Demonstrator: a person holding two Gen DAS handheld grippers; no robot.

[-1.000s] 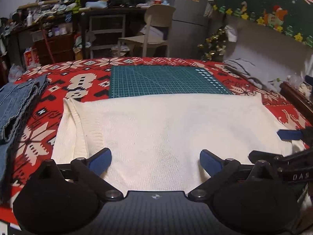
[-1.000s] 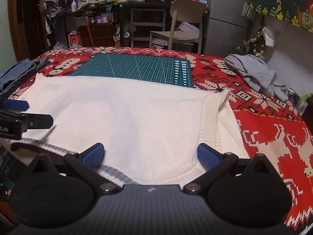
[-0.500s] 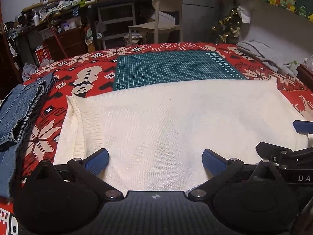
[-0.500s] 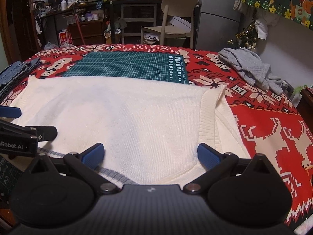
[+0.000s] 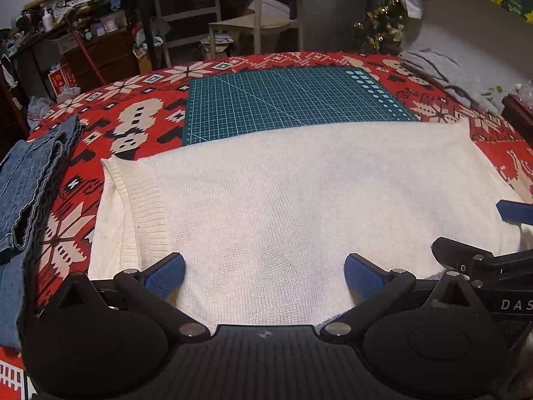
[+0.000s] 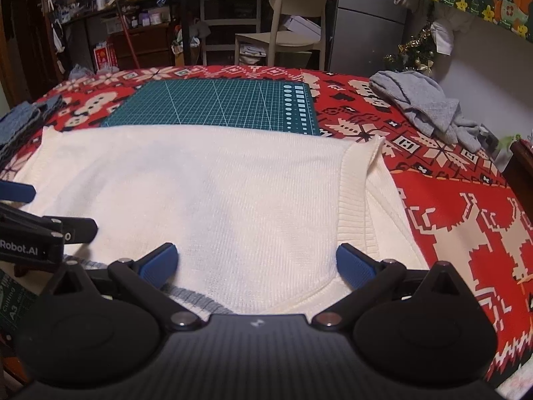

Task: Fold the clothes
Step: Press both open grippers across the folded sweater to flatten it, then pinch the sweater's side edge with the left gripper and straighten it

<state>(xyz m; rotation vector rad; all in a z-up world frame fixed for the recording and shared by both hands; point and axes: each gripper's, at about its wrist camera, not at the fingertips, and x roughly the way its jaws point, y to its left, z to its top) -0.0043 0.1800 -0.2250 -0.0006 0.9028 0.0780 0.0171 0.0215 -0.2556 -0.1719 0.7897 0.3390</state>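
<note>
Both tongs, left tongs [image 5: 265, 275] and right tongs [image 6: 255, 265], are spread wide over the near edge of the cream knit sweater [image 5: 293, 200], which lies flat on the red patterned tablecloth [image 6: 466, 233]. Beyond it lies a green cutting mat [image 6: 216, 101], then a chair [image 6: 293, 16] and cluttered shelves [image 6: 133, 16]. The sweater's near hem is hidden by the tongs.

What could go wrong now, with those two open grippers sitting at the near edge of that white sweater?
Possible slips:
1. The left gripper and right gripper are both open over the white sweater; closing might pinch only the top layer.
2. The ribbed cuff lies folded on the body and could flop out when lifted.
3. The sweater overlaps the green cutting mat, which might get dragged.
</note>
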